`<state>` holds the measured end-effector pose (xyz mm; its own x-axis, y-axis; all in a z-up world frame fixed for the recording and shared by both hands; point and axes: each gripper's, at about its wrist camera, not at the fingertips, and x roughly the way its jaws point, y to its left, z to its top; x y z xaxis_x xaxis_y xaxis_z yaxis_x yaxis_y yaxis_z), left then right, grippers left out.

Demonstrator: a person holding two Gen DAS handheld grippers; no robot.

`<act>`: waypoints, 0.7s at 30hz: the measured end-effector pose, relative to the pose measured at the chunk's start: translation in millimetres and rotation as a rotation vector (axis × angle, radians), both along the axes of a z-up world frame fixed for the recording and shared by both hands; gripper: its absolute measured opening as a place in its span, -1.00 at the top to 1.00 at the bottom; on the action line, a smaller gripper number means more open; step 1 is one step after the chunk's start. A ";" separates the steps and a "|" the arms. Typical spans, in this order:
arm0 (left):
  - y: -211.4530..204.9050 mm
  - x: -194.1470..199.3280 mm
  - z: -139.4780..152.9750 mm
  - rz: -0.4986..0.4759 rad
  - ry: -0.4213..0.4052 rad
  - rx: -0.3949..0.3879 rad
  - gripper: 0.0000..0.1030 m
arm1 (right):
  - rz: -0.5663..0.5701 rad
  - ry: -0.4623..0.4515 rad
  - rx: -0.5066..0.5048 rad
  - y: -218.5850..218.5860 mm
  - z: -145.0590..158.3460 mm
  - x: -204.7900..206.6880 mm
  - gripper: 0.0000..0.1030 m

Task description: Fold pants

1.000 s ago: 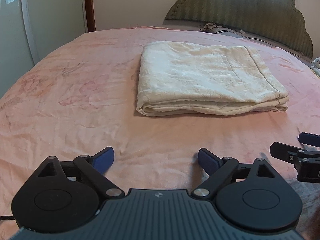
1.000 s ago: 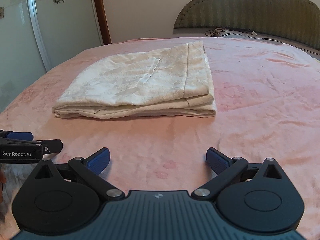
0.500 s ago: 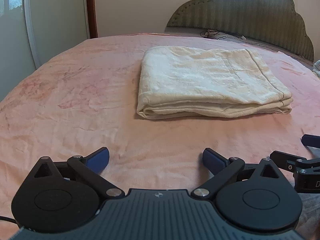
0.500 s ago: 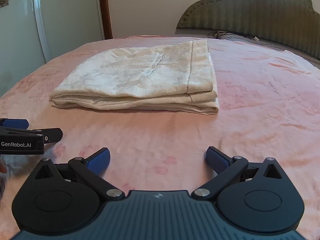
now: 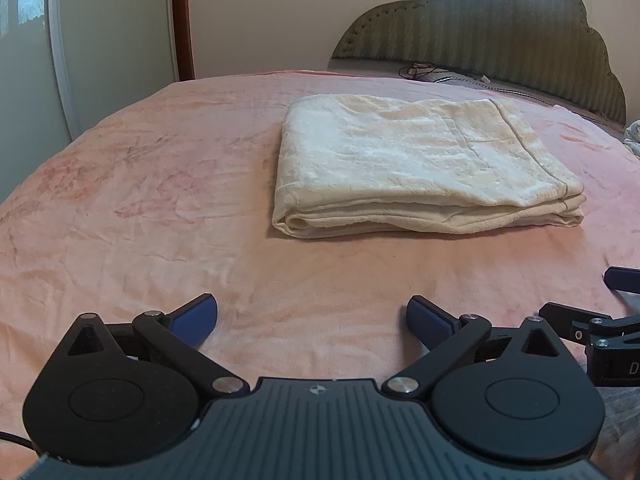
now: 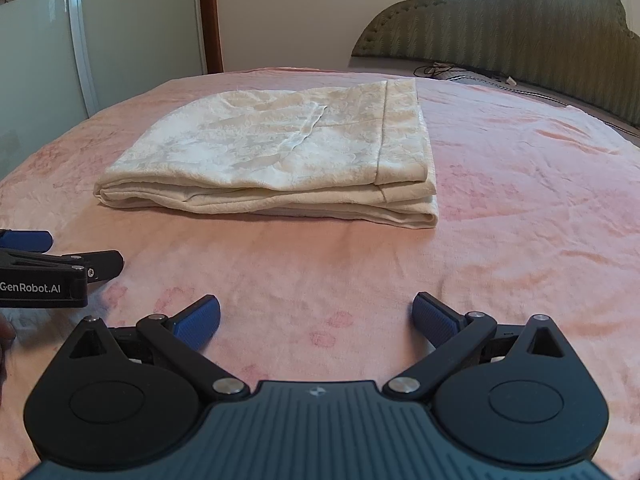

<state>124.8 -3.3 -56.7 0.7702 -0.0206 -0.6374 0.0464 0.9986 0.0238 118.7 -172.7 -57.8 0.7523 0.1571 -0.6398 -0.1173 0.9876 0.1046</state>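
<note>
The cream pants [image 5: 416, 168] lie folded into a flat rectangular stack on the pink bedspread [image 5: 160, 208]; they also show in the right wrist view [image 6: 280, 160]. My left gripper [image 5: 312, 316] is open and empty, low over the bedspread, well in front of the stack. My right gripper [image 6: 316, 316] is open and empty too, at about the same distance from it. The right gripper shows at the right edge of the left wrist view [image 5: 608, 312], and the left gripper at the left edge of the right wrist view [image 6: 48, 256].
A green padded headboard [image 5: 480, 40] stands behind the bed, with cables [image 5: 440, 72] at its foot. A wardrobe with white doors [image 5: 100, 48] and a brown door frame [image 5: 182, 20] are at the left. A pale cloth [image 5: 632, 136] lies at the far right.
Both grippers have drawn back a little and tilted up, so more of the wall and headboard shows. The folded pants have not moved. Both stay open.
</note>
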 end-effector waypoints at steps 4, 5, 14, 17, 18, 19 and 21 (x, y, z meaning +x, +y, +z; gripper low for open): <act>0.5 0.0 0.1 0.000 0.001 -0.004 -1.00 | -0.005 -0.002 0.003 0.2 -0.2 -1.1 -1.00; 0.3 0.0 0.2 0.000 0.002 -0.004 -1.00 | -0.006 -0.003 0.005 -0.3 -0.2 -1.4 -1.00; -0.4 0.2 0.2 0.001 0.002 -0.001 -1.00 | -0.051 -0.005 -0.005 -2.7 0.7 -2.9 -1.00; -1.3 0.2 0.2 0.002 0.001 0.001 -1.00 | -0.045 -0.001 -0.006 -4.9 0.2 -2.8 -1.00; -0.8 0.1 0.2 0.002 0.001 0.001 -1.00 | -0.044 0.001 -0.005 -4.8 -0.3 -2.3 -1.00; -0.6 0.2 0.2 0.002 0.001 0.000 -1.00 | -0.044 0.002 -0.008 -4.5 -0.4 -2.2 -1.00; -0.4 0.3 0.1 0.002 0.002 -0.003 -1.00 | -0.042 0.003 -0.016 -3.2 -0.9 -1.6 -1.00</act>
<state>125.0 -3.8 -56.6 0.7690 -0.0215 -0.6389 0.0448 0.9988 0.0203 117.1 -175.9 -58.7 0.7562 0.1153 -0.6441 -0.0757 0.9932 0.0889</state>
